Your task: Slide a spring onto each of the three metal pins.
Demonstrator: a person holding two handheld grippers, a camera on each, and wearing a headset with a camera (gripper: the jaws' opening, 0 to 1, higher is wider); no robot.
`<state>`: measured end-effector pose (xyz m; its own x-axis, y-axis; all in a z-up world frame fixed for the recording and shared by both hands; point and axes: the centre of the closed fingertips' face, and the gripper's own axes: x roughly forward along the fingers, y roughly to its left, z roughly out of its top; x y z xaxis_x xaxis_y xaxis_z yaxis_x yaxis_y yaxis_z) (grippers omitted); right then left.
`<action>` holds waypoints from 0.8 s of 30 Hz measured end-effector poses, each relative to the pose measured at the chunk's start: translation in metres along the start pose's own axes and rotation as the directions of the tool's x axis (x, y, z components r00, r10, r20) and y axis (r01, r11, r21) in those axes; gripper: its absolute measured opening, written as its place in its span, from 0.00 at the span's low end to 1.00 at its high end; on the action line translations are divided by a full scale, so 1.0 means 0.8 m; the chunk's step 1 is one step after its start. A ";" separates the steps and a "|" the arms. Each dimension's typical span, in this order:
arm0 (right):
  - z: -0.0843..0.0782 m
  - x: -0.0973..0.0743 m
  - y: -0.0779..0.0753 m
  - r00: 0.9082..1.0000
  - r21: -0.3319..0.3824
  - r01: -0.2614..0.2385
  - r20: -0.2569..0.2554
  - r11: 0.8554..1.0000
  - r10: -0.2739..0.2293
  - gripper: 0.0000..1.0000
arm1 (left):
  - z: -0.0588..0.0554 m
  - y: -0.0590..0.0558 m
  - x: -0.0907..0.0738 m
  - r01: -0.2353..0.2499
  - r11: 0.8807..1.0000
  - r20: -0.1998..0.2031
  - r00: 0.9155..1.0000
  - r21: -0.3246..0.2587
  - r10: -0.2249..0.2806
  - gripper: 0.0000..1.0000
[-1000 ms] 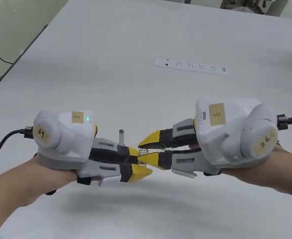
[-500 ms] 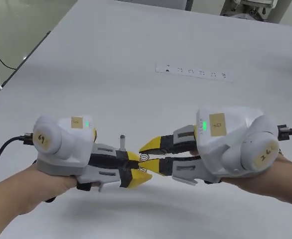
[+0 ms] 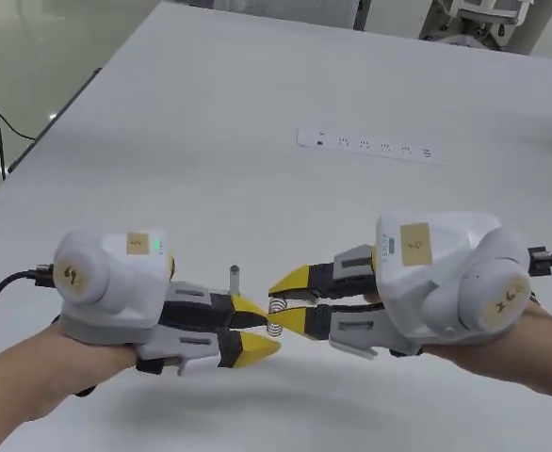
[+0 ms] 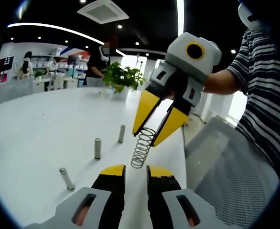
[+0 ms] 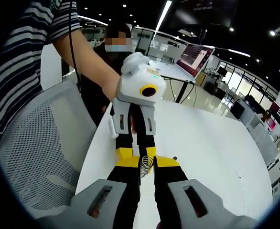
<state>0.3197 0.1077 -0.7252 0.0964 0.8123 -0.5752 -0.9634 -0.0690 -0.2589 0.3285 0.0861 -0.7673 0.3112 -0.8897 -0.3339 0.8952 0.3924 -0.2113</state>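
Yellow-tipped jaws of the right gripper [image 5: 148, 163] are clamped on one end of a coil spring [image 4: 144, 147], which is held clear of the white workbench [image 3: 257, 141]. Facing the spring, the left gripper [image 4: 137, 171] has its jaws parted (a plain gap between the tips), just short of the spring's loose end. Beside the spring, three bare metal pins [image 4: 97, 148] stand upright in a row; a power strip [image 3: 370, 148] lies well beyond it.
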 end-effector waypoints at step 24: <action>-0.008 -0.001 -0.006 1.000 0.019 0.022 -0.010 1.000 -0.022 0.07 | -0.017 0.017 -0.026 -0.079 0.996 -0.008 0.997 -0.034 0.079 0.27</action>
<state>0.3259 0.1037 -0.7280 0.1201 0.8079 -0.5770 -0.9656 -0.0399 -0.2569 0.3297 0.1130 -0.7761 0.3782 -0.8541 -0.3572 0.8563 0.4693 -0.2154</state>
